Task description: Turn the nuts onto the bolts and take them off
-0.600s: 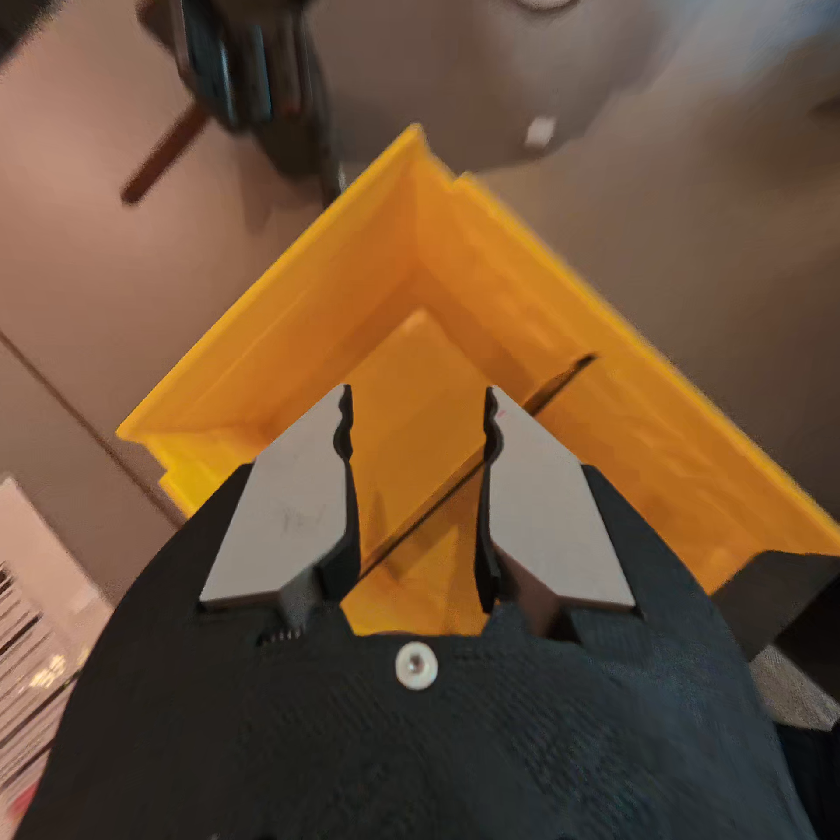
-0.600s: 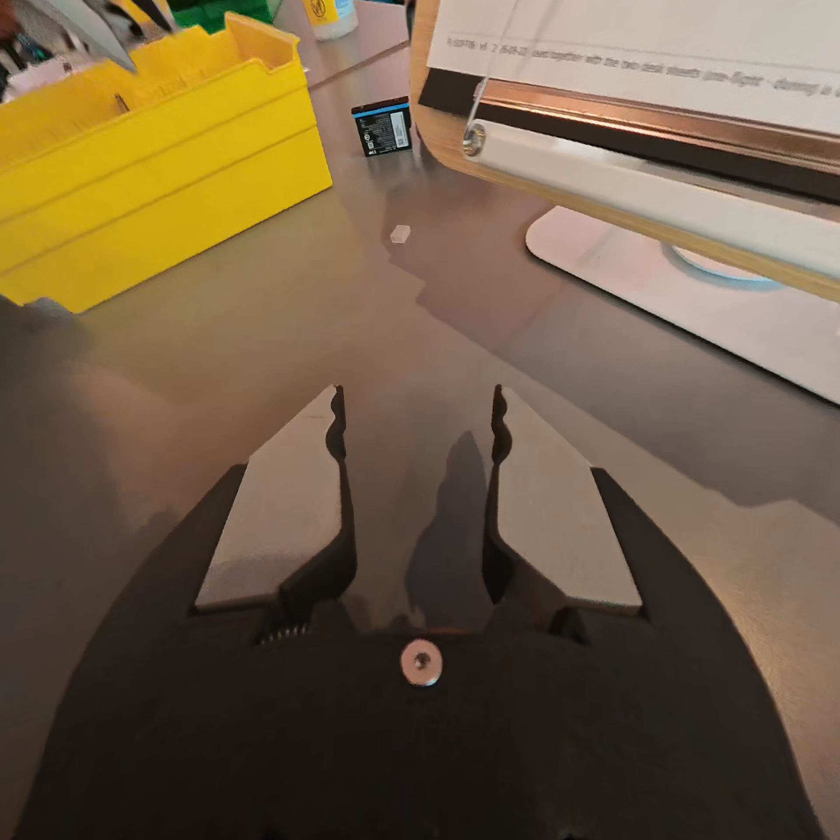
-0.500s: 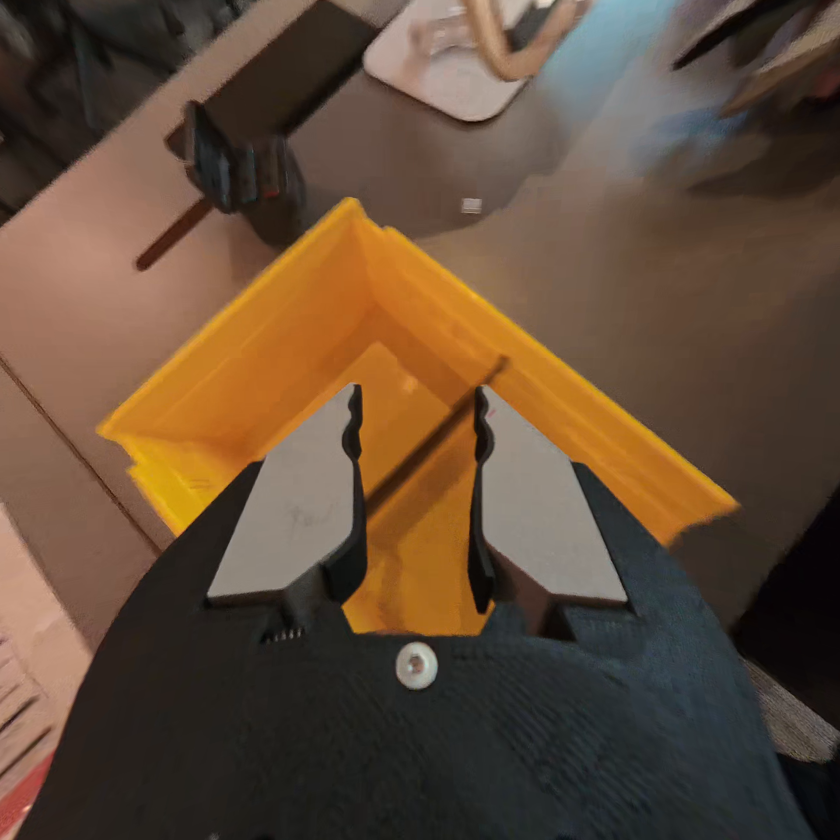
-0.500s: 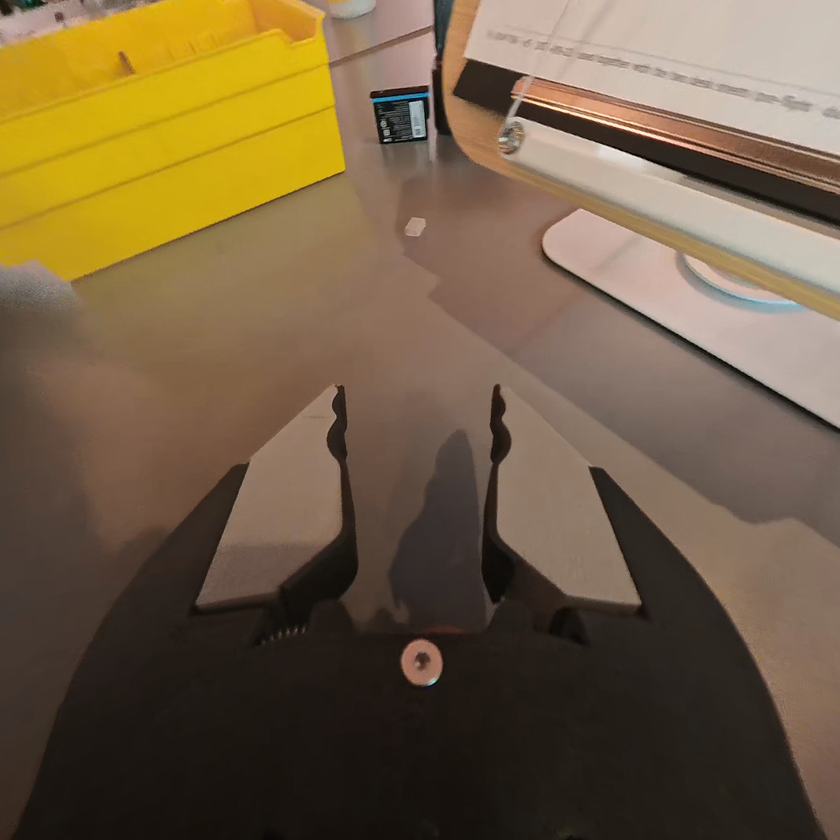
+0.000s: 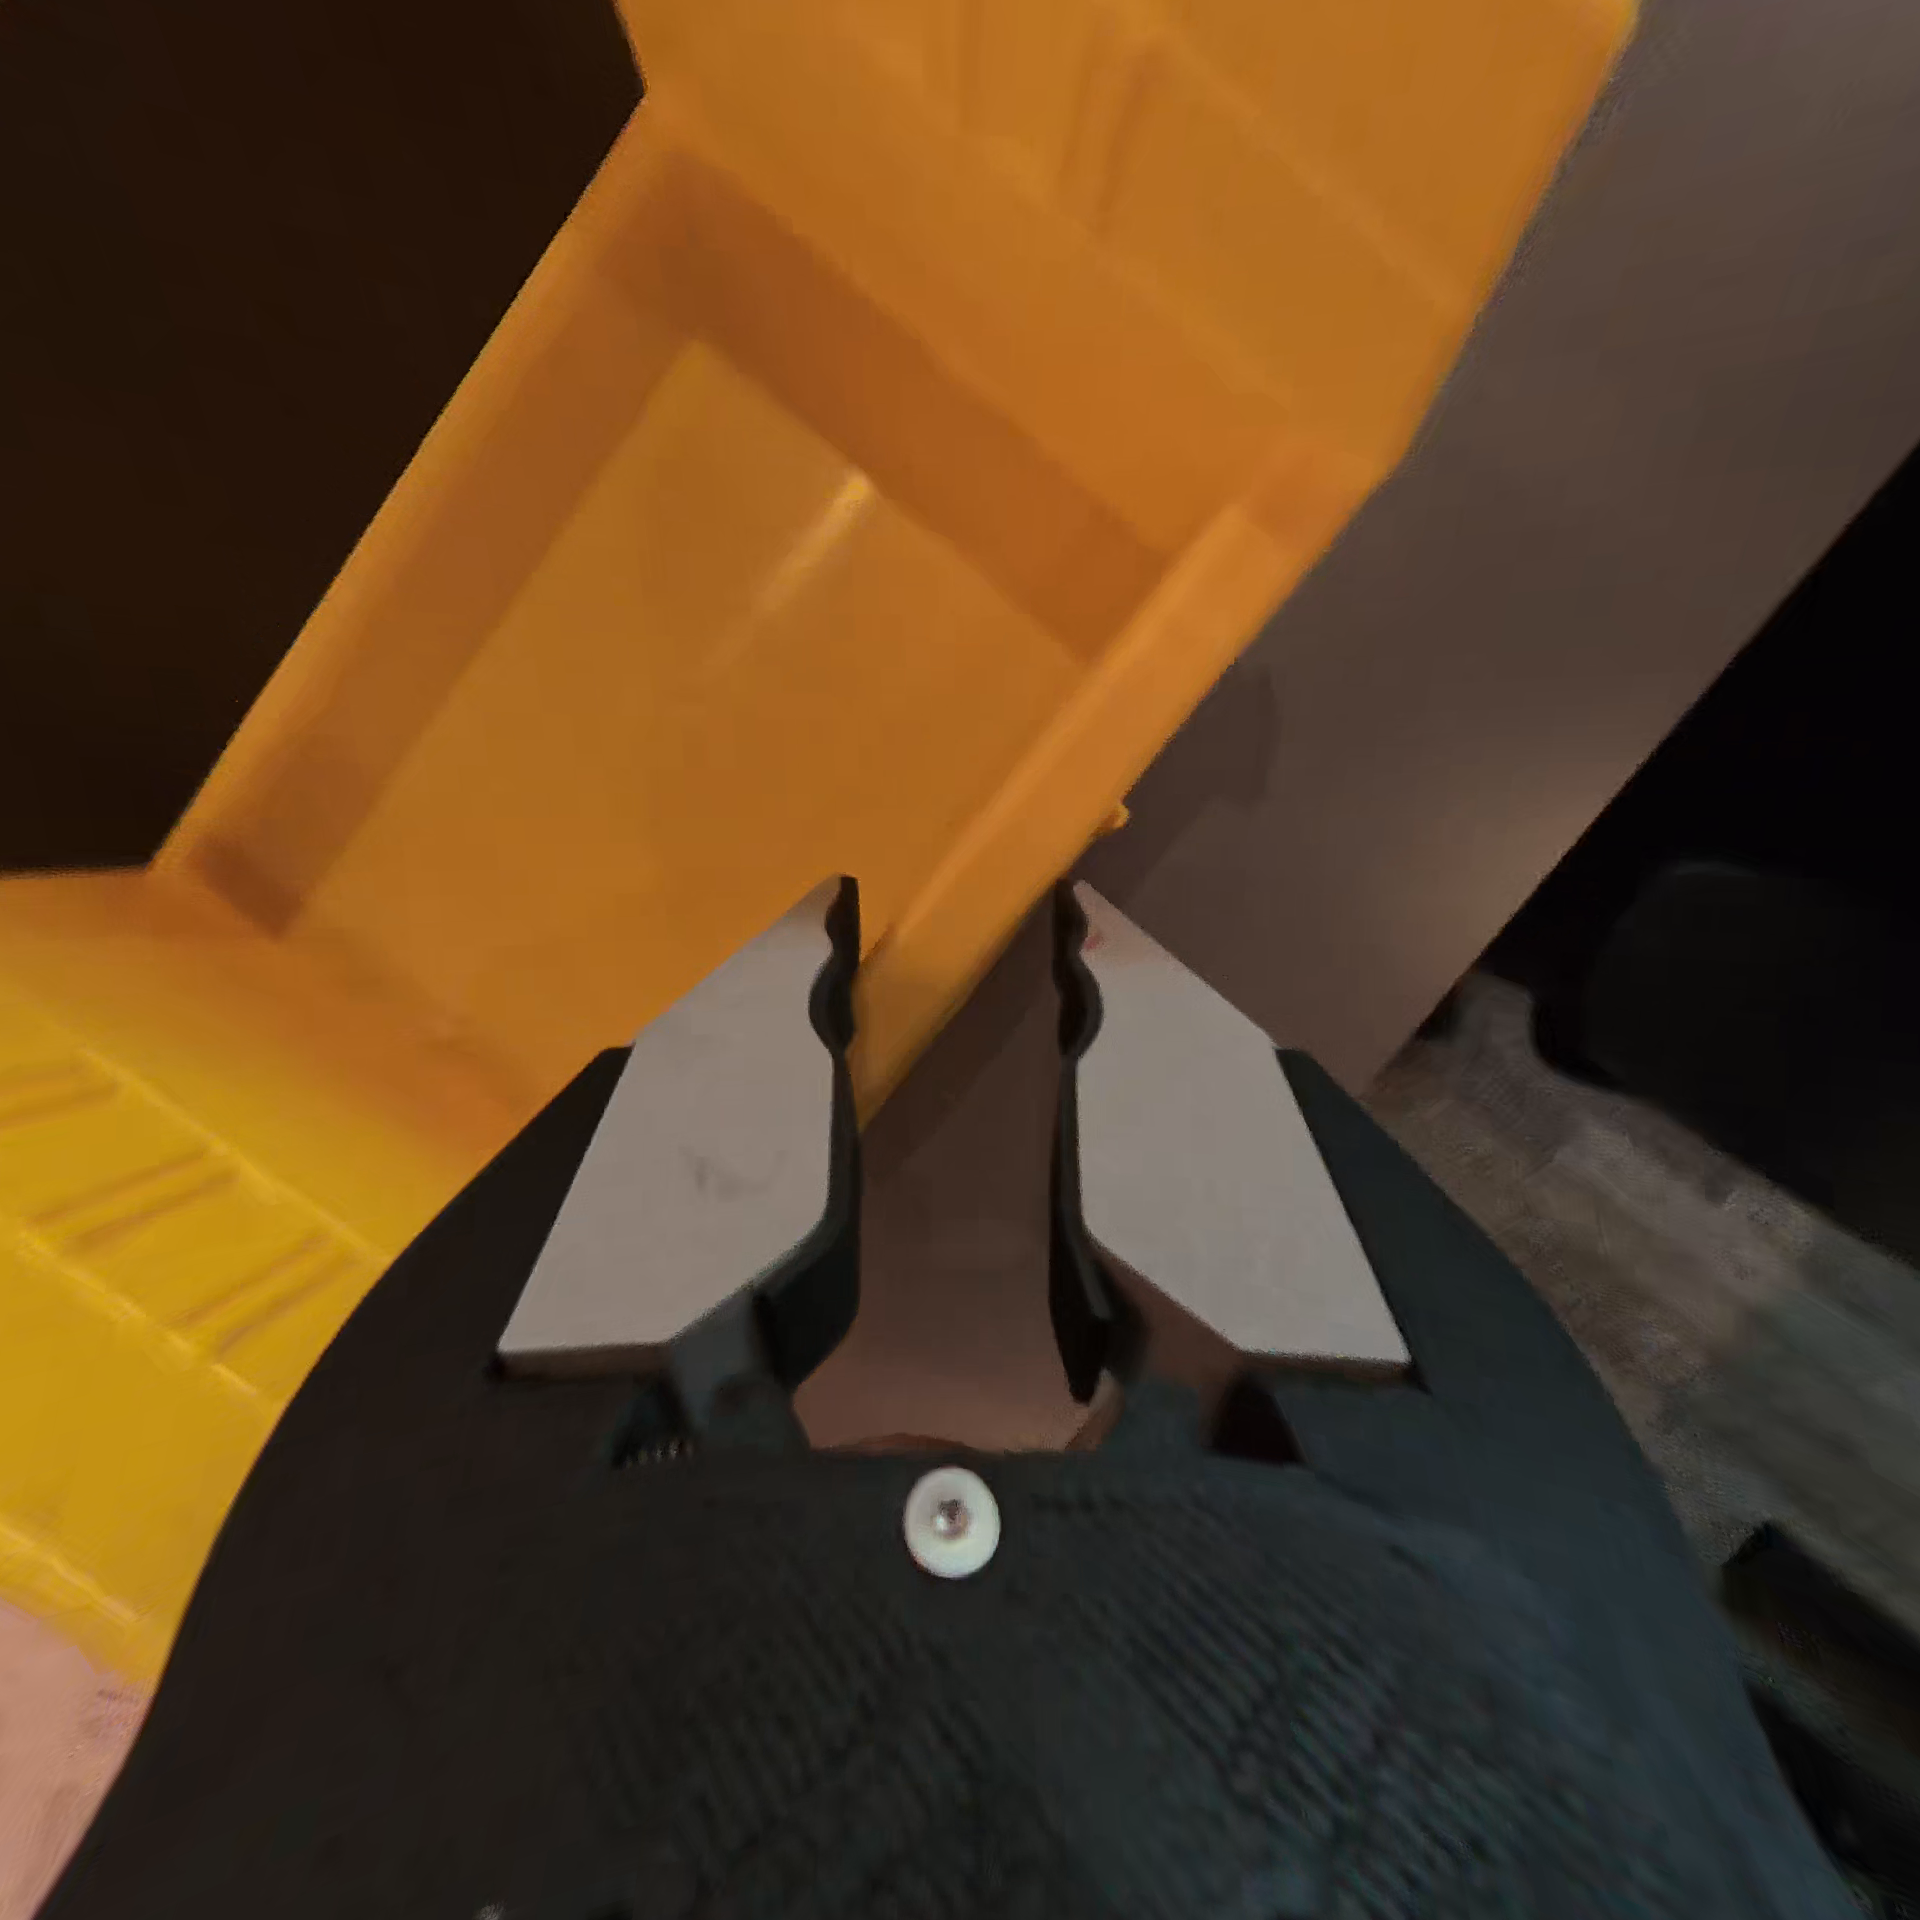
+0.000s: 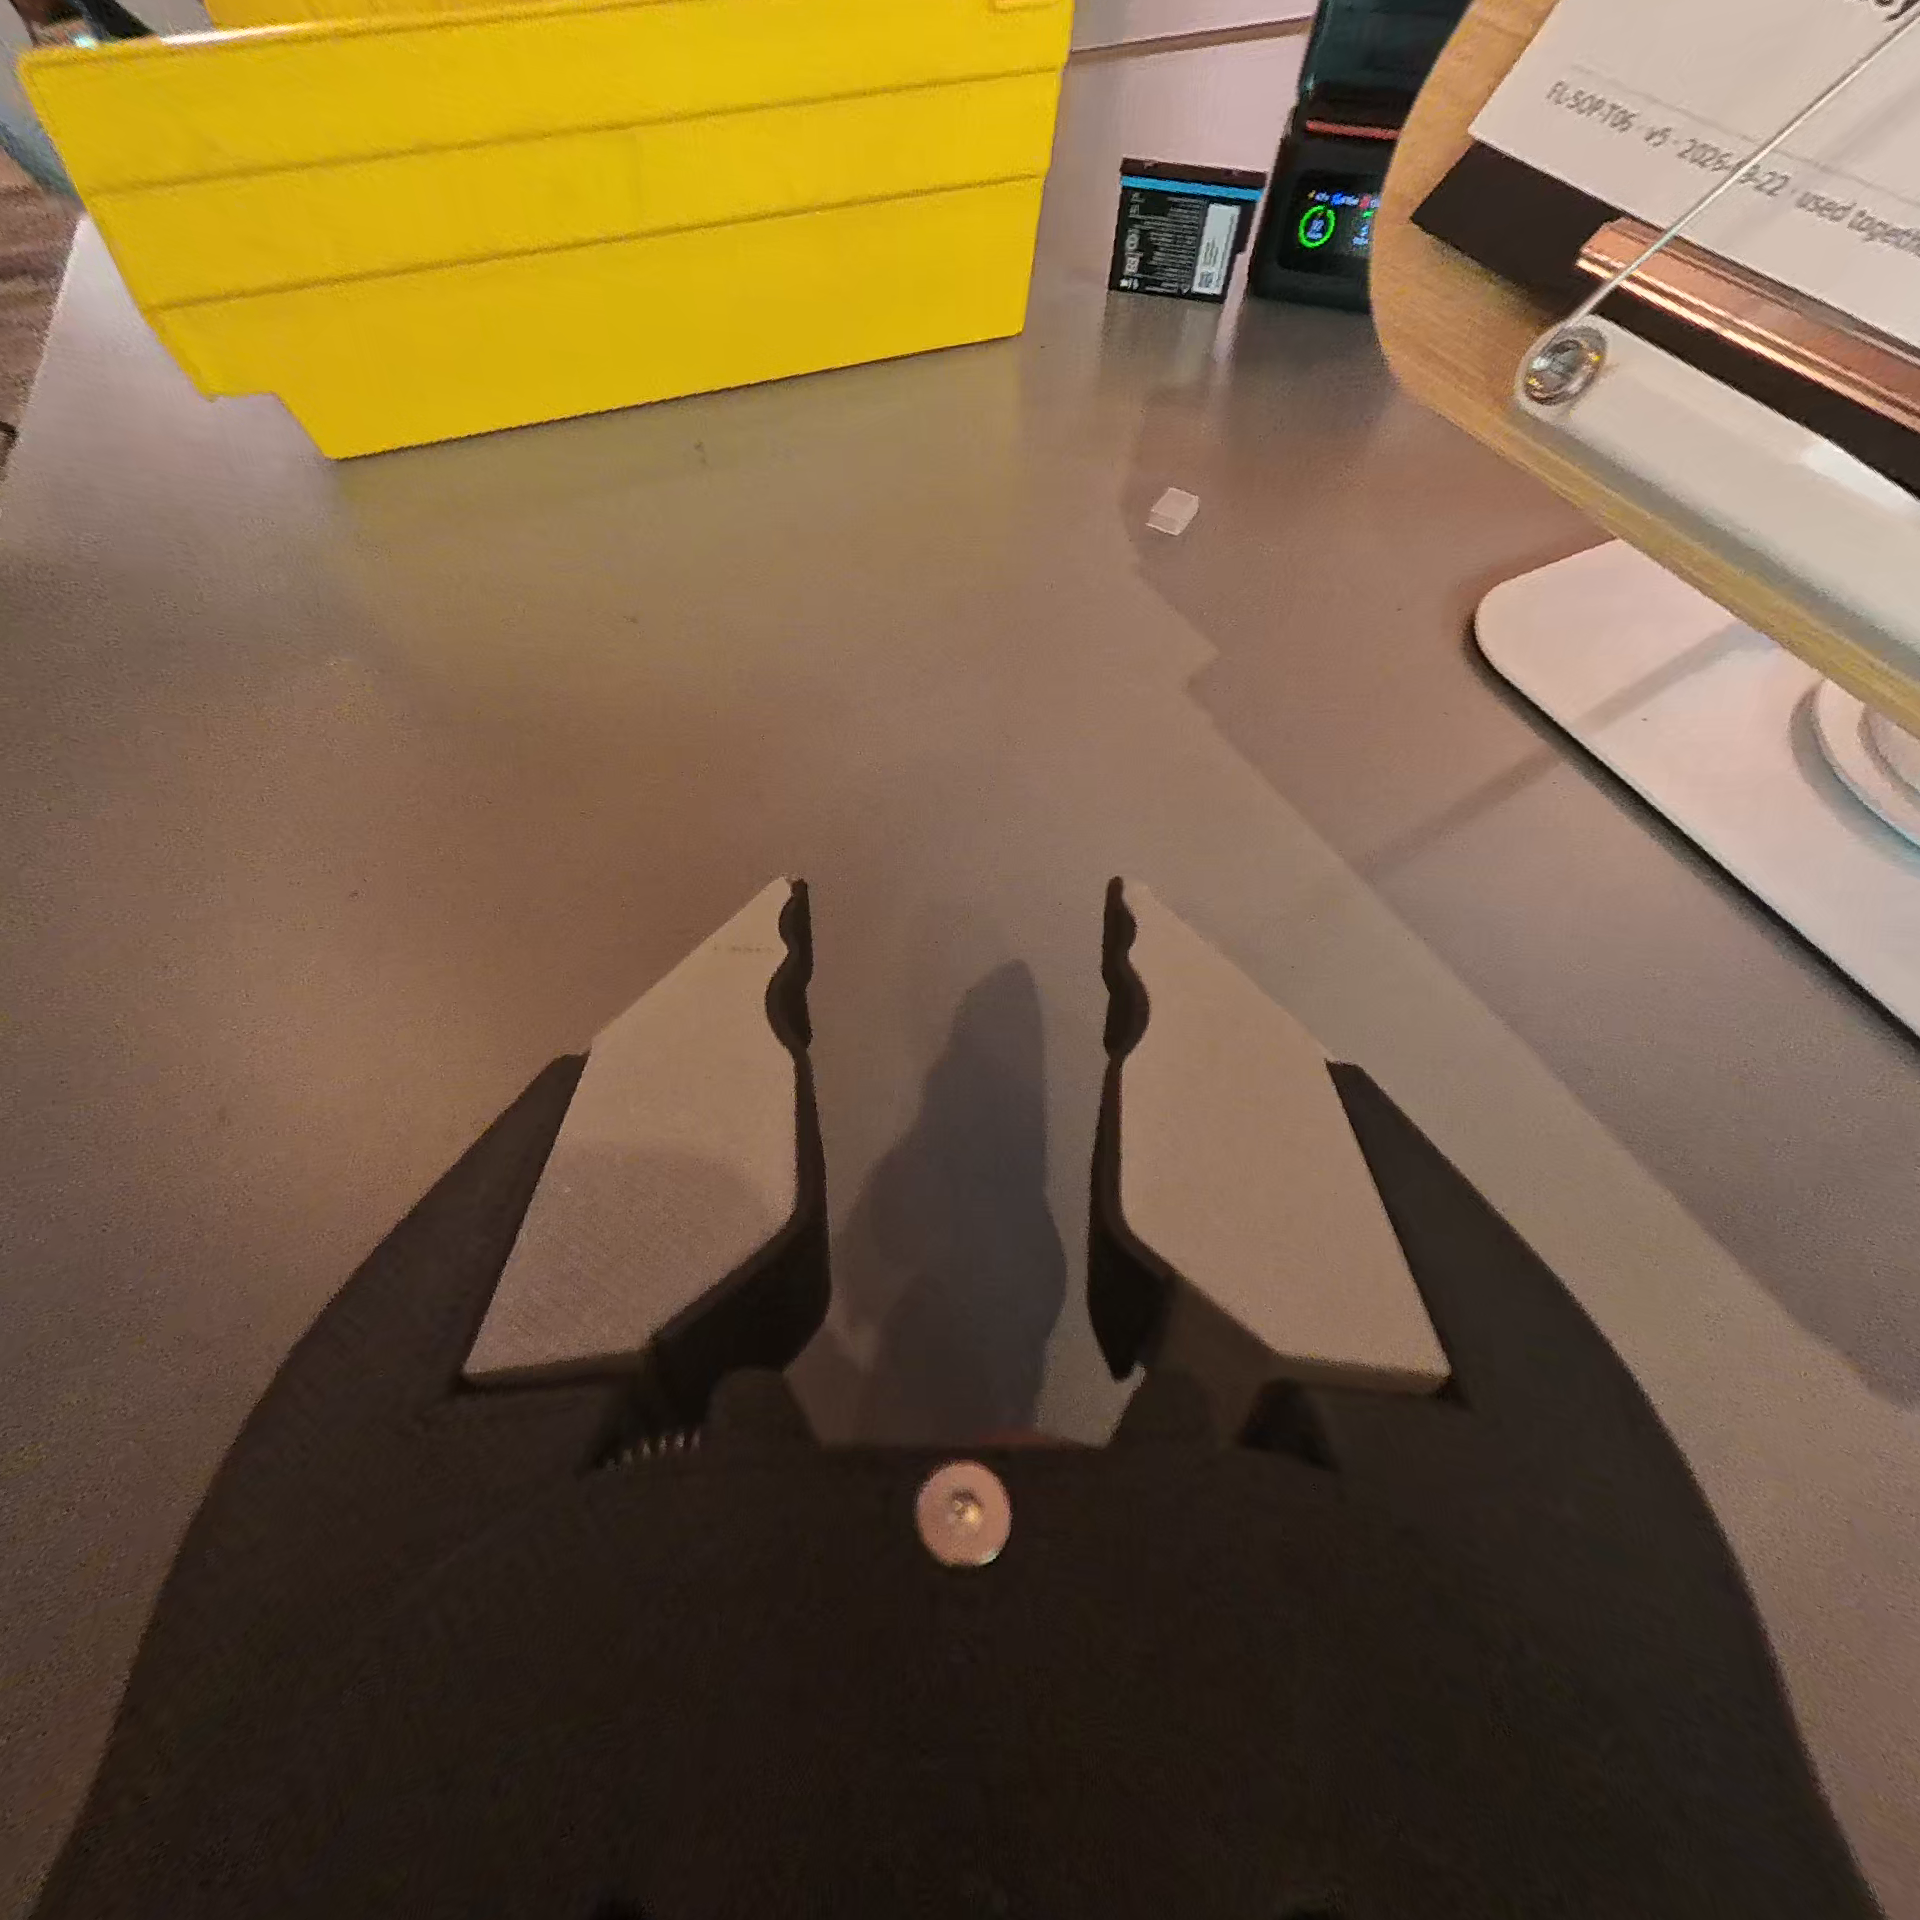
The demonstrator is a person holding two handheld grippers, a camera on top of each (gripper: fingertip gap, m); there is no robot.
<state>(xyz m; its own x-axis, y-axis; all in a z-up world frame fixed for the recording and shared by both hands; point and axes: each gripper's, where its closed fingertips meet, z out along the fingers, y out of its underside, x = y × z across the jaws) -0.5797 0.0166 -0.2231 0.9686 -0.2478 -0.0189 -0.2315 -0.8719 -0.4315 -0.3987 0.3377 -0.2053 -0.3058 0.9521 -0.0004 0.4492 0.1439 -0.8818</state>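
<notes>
Your left gripper (image 5: pixel 956 899) hangs over the near corner of the yellow bin (image 5: pixel 727 665), its fingers (image 5: pixel 727 1143) parted with nothing between them. The left finger tip overlaps the bin's side wall; the right one sits over the grey worktop (image 5: pixel 1403 582) just beside it. That view is blurred, and the bin floor shows only bare plastic, so you cannot tell where the nuts and bolts are; neither view shows any.

Your right gripper (image 6: pixel 956 894) is low over the worktop (image 6: pixel 727 727), its fingers (image 6: pixel 665 1174) spread wide and empty, their shadow lying between them. The bin (image 6: pixel 582 239) stands well ahead to the left. Right of it are a small black box (image 6: pixel 1179 234) and a dark device with a lit screen (image 6: pixel 1320 223), side by side. A tiny clear block (image 6: pixel 1172 510) lies alone on the worktop. A document stand (image 6: pixel 1662 343) on a white base (image 6: pixel 1662 727) fills the right edge.
</notes>
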